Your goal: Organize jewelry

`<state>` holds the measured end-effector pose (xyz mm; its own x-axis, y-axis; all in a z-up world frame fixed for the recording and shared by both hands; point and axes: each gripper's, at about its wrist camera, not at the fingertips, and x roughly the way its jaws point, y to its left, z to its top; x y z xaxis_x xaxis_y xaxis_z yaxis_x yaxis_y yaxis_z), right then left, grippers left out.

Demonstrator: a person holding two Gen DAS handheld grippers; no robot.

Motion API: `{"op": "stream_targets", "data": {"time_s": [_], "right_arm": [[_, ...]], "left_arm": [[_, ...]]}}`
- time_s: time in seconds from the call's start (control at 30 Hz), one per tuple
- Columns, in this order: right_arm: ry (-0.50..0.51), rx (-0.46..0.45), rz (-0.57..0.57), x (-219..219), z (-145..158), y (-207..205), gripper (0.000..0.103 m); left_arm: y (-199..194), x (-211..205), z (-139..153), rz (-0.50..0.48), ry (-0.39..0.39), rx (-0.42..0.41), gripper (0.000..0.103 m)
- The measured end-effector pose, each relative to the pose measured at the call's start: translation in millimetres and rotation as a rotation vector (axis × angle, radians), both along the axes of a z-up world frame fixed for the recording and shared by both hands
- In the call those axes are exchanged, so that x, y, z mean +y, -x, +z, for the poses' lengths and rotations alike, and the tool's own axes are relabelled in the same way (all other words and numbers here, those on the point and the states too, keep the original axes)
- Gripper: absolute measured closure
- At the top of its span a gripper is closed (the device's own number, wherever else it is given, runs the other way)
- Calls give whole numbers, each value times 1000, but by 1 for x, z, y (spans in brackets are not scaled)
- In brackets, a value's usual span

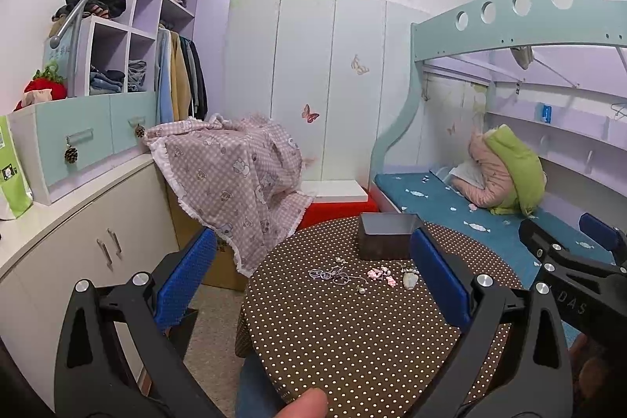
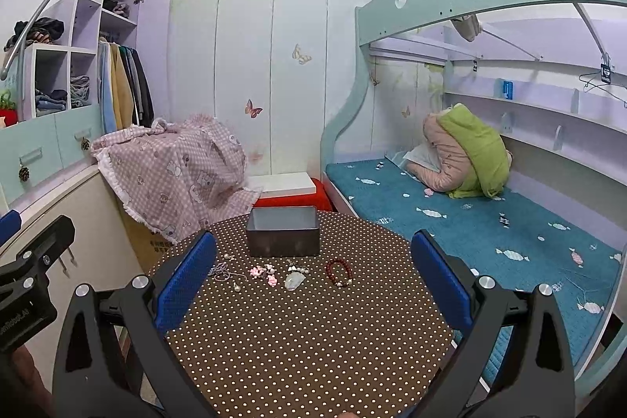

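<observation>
A round table with a brown polka-dot cloth [image 1: 345, 332] [image 2: 305, 332] carries a grey metal box [image 1: 386, 236] [image 2: 283, 236] at its far side. In front of the box lie several jewelry pieces: a purple bead chain [image 1: 327, 275] [image 2: 220, 271], a pink piece [image 1: 379, 275] [image 2: 259, 272], a pale jade pendant [image 1: 409, 279] [image 2: 294, 281] and a red bead bracelet [image 2: 339, 272]. My left gripper [image 1: 311, 273] is open and empty, held back from the jewelry. My right gripper [image 2: 313, 273] is open and empty too, also short of the pieces.
A bunk bed with a blue mattress [image 2: 490, 234] stands right of the table. A pink checked cloth [image 1: 235, 175] covers something left of it, beside a cream cabinet [image 1: 78, 245]. A red stool with a white box [image 2: 290, 190] sits behind the table.
</observation>
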<state>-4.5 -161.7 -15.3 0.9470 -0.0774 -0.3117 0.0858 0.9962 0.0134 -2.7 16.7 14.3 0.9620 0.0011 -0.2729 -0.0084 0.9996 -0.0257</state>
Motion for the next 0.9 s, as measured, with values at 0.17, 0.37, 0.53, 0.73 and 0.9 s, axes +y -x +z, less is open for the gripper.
{"op": "stream_targets", "data": {"time_s": [0.17,0.37,0.53,0.73,0.9], "right_arm": [[2,1,-3,3,-1,-1,7],[-5,3,2,1,-7,-1,7],[1,12,11,0,-12,-9,7],[-4,52,8,-12,-27,-32,7],[-14,120,-12,-31,-51,-62,7]], "left_arm": [[5,-1,-1,-1,0,-3,5],[1,-2,-6,2,-2,9,5],[-11,-4,-12,0,-17,20,5],[-43,-6,-32,4,-44,64,5],[-79,-5,-63,16,-62,142,5]]}}
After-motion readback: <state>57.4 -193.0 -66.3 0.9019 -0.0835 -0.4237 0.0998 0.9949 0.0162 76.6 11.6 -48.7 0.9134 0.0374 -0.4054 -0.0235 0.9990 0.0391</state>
